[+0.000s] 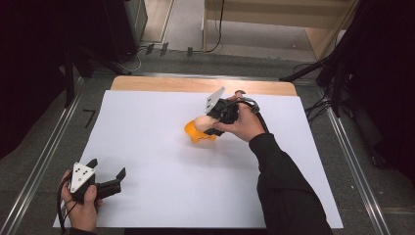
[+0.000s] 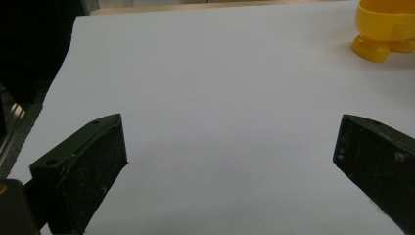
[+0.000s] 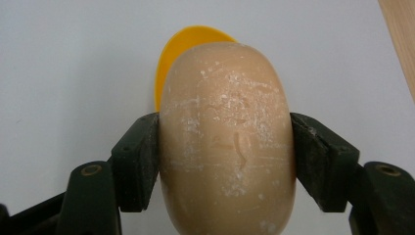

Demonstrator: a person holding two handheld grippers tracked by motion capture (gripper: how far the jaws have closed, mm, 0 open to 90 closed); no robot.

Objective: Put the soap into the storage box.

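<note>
White paper (image 1: 161, 161) covers our table – our right gripper (image 1: 209, 122) clamps an egg (image 3: 227, 142), not yet in the yellow cup (image 1: 196, 133); left gripper (image 1: 106, 174) gapes empty.

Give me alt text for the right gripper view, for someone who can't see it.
The right gripper has its two black jaws clamped on the sides of a tan egg-shaped object. A yellow cup peeks out just behind it, on a white sheet.

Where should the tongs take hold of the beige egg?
Across its narrow waist, coming in along its long axis, as the right tongs do now: the egg is smooth and rounded, so pads on the two opposite flanks at the middle seem least likely to slip.
</note>
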